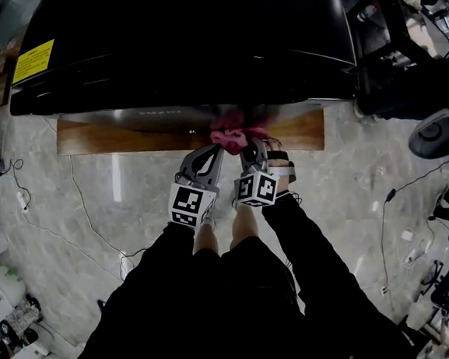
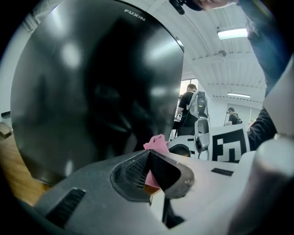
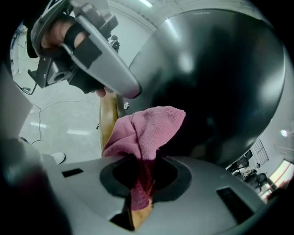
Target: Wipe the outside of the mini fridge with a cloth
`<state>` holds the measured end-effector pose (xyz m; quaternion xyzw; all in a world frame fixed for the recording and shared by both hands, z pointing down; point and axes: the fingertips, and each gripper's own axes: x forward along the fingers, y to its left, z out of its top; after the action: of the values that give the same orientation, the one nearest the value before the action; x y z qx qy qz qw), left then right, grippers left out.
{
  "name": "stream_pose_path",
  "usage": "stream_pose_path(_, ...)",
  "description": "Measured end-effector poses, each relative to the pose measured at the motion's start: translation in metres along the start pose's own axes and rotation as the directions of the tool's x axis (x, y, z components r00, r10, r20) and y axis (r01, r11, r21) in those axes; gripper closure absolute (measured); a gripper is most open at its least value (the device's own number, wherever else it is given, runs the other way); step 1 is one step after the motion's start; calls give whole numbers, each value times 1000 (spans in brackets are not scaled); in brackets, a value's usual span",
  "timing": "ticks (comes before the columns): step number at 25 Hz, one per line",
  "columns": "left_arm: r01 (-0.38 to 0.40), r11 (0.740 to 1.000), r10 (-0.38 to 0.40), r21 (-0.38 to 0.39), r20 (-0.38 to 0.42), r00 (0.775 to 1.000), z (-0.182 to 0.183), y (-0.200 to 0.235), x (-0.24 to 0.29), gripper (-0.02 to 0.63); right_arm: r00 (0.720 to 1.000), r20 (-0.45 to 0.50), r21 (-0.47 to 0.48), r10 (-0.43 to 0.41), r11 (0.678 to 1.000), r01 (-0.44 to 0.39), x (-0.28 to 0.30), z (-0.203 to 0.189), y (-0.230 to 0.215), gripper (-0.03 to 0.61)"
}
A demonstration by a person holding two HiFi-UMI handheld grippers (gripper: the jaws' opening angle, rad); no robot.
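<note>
The black mini fridge [image 1: 188, 29] fills the top of the head view and stands on a wooden board [image 1: 111, 138]. A pink cloth [image 1: 231, 135] is bunched against its glossy front, low down by the board. My right gripper [image 1: 252, 150] is shut on the pink cloth [image 3: 147, 126], which puffs out past the jaws of the right gripper [image 3: 144, 160] towards the fridge [image 3: 216, 82]. My left gripper [image 1: 209, 156] sits just left of it, shut, with nothing held. Beyond the tips of the left gripper [image 2: 149, 153], the cloth [image 2: 155, 143] shows against the fridge [image 2: 92, 82].
A yellow label [image 1: 33, 60] is on the fridge's top left corner. Cables trail over the marble floor on both sides. A chair base [image 1: 438, 134] and dark equipment stand to the right, clutter to the far left. A person [image 2: 189, 110] stands in the background.
</note>
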<state>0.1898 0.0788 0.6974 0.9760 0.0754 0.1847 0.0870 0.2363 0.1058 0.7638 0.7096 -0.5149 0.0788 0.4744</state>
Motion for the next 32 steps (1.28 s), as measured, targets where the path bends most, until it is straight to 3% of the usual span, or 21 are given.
stream_pose_path(10, -20, 1000, 19, -22, -31, 999, -10, 7, -23, 607, 985, -114, 48, 126, 991, -122, 32, -30, 37, 517)
stream_pose_path(14, -12, 1000, 12, -12, -22, 1000, 0, 9, -37, 607, 983, -99, 67, 154, 987, -148, 22, -20, 33, 515)
stream_pose_path(17, 7, 1000, -8, -13, -17, 1000, 12, 5, -58, 607, 991, -34, 73, 129, 989, -126, -12, 4, 22, 515)
stream_pose_path(20, 31, 999, -31, -11, -5, 999, 30, 2, -86, 607, 996, 23, 149, 89, 985, -91, -60, 36, 6, 515)
stream_pose_path(25, 74, 997, -75, 5, 18, 997, 64, -9, -132, 607, 995, 97, 313, 9, 949, -39, -135, 90, -23, 515)
stream_pose_path(32, 166, 982, -171, 94, 50, 984, 113, -54, -190, 607, 977, 191, 406, -97, 914, 11, -217, 144, -49, 514)
